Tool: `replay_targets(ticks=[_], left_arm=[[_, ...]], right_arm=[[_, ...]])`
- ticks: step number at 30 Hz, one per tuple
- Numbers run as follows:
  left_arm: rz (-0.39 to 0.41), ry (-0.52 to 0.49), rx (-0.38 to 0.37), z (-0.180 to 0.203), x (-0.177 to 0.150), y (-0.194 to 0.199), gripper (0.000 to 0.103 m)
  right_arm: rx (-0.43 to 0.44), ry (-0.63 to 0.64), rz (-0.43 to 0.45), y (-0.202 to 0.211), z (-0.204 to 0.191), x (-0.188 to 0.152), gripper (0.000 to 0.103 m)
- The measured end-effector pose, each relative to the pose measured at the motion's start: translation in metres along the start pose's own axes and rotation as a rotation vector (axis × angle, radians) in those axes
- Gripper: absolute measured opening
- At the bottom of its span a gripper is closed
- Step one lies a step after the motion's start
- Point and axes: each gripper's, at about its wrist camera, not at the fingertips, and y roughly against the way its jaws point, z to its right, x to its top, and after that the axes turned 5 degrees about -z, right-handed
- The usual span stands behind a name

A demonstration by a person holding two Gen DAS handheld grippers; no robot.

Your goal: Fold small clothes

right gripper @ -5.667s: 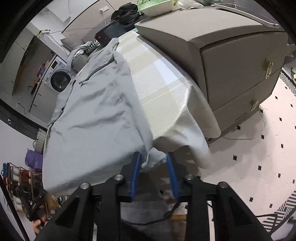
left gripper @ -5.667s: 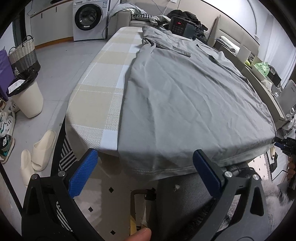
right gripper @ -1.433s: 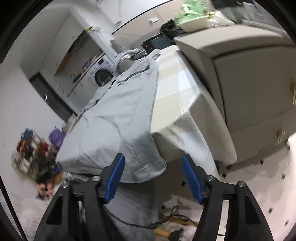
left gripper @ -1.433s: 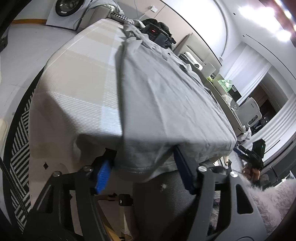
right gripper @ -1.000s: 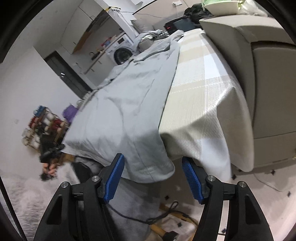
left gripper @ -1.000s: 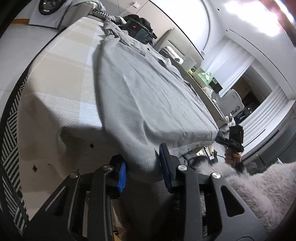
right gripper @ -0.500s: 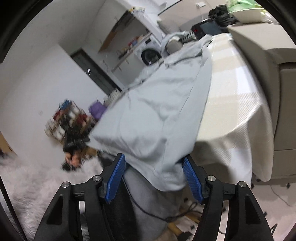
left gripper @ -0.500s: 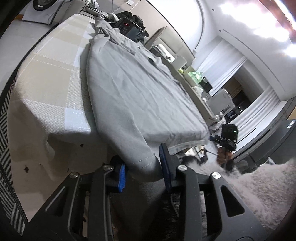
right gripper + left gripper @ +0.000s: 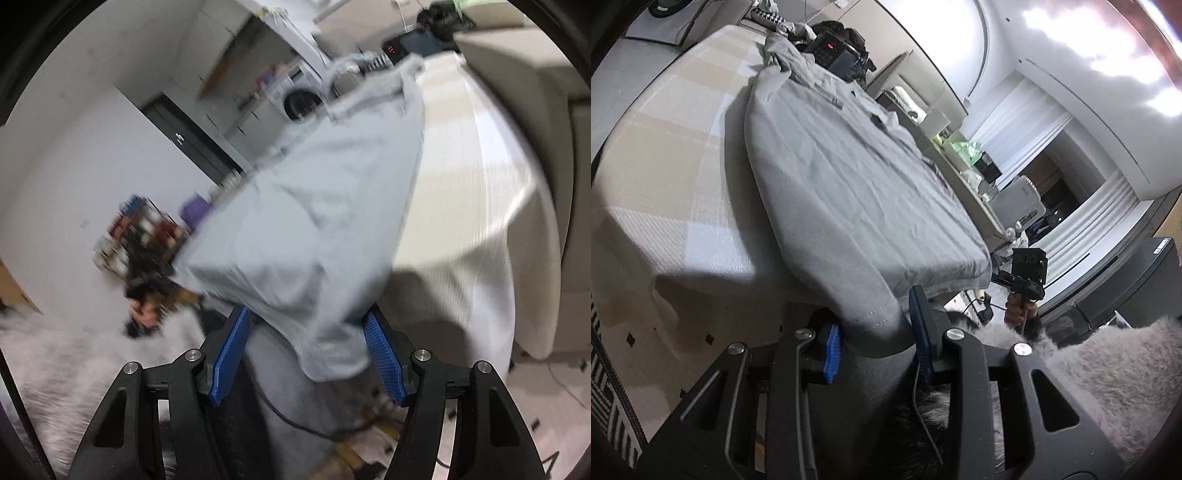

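A grey shirt lies spread along the table, its hem hanging over the near edge. My left gripper is shut on the left hem corner, which is bunched between the blue pads. In the right wrist view, which is blurred, the shirt's other hem corner hangs between the pads of my right gripper. These jaws stand wide, with a gap on the left side of the cloth. A hand holds the right gripper, seen from the left wrist view off the far hem corner.
A beige plaid tablecloth covers the table. A black appliance with a red display sits at the far end. A beige cabinet flanks the right side. A washing machine and a shoe rack stand beyond. A fluffy grey sleeve is close.
The right wrist view has swung left, and the shirt corner now sits further in between the right pads. The left gripper keeps its hold on the hem and has tilted slightly.
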Motion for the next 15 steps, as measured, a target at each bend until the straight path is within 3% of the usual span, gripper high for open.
replay_targets(ticks=[2,10,15], left_arm=[[-0.004,0.003,0.002,-0.001,-0.001,-0.002,0.028],[-0.004,0.0,0.016,-0.001,-0.001,-0.004,0.028],[-0.002,0.005,0.024,-0.002,0.0,-0.004,0.028]], right_arm=[[-0.018,-0.017,-0.021,-0.007,0.007,-0.003,0.066],[0.014,-0.098,0.037,-0.008,0.035,0.004,0.066],[0.024,-0.101,0.029,-0.015,0.032,0.003,0.066]])
